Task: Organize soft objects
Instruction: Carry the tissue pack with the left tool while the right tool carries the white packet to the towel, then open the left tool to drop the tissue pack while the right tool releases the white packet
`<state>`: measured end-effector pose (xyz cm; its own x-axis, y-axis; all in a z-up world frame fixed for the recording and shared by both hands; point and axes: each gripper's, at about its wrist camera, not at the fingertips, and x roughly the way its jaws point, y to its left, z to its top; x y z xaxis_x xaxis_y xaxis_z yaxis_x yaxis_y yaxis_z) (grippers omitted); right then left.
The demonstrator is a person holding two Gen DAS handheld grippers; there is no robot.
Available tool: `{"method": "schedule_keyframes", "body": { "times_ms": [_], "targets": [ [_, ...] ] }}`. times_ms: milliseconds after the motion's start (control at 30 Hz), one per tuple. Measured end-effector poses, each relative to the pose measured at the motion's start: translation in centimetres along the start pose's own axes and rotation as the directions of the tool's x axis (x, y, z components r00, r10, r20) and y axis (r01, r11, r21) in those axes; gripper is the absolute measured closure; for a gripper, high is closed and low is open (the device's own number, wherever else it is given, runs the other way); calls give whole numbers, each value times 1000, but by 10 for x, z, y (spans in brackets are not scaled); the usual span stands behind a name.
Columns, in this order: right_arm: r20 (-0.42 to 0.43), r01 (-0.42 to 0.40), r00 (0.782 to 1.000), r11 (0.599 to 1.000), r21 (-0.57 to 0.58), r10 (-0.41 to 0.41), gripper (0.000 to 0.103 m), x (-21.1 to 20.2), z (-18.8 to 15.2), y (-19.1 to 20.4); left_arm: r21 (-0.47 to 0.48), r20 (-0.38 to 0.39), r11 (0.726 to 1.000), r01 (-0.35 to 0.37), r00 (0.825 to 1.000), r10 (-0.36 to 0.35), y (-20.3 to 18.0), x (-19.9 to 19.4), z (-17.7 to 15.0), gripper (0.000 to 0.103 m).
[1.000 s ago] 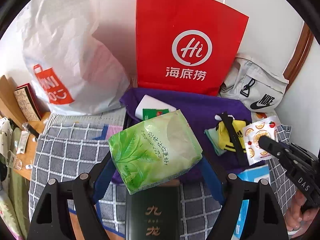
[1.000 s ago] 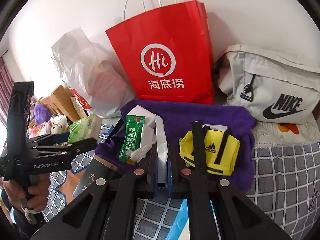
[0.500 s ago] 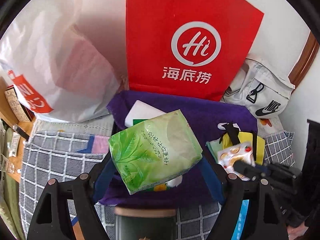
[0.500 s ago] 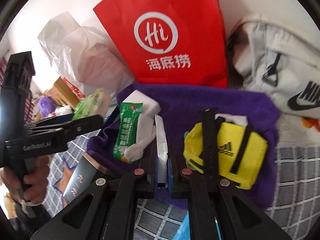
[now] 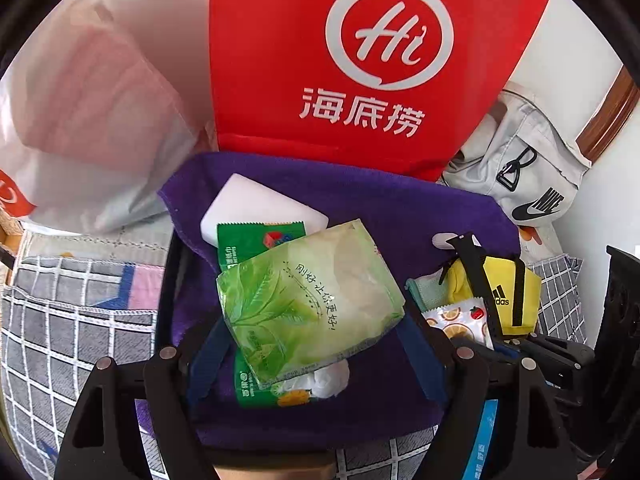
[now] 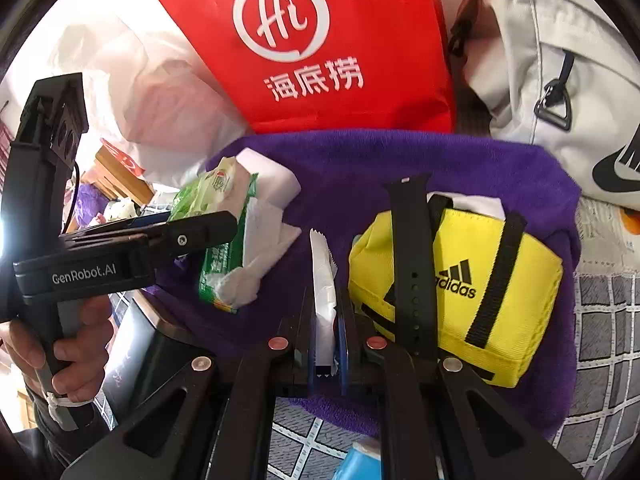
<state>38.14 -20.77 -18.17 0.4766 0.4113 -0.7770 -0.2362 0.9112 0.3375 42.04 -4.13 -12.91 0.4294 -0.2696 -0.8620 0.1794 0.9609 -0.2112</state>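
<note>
Left claw clamps green tissue pack above purple towel. Right claw pinches thin white sachet, just left of yellow pouch on towel.

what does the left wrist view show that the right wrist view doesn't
Only the left wrist view shows the printed face of the light green tissue pack held between the wide left gripper jaws, and the fruit-print sachet face-on.

Only the right wrist view shows a hand holding the left gripper, and the right gripper shut on the sachet, seen edge-on.

Both share the red paper bag, purple towel, yellow adidas pouch, dark green tissue pack and grey Nike bag.
</note>
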Motion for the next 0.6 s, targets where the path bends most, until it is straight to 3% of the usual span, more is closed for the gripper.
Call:
{"method": "schedule_keyframes", "body": {
  "times_ms": [433, 600],
  "targets": [
    [-25, -7, 1000, 1000, -8, 6, 90, 2, -1, -3, -45, -23, 998, 40, 999, -41, 1, 23, 0, 22],
    [-3, -30, 1000, 998, -52, 30, 65, -6, -3, 3, -68, -37, 996, 60, 997, -62, 3, 25, 1, 22]
  ]
}}
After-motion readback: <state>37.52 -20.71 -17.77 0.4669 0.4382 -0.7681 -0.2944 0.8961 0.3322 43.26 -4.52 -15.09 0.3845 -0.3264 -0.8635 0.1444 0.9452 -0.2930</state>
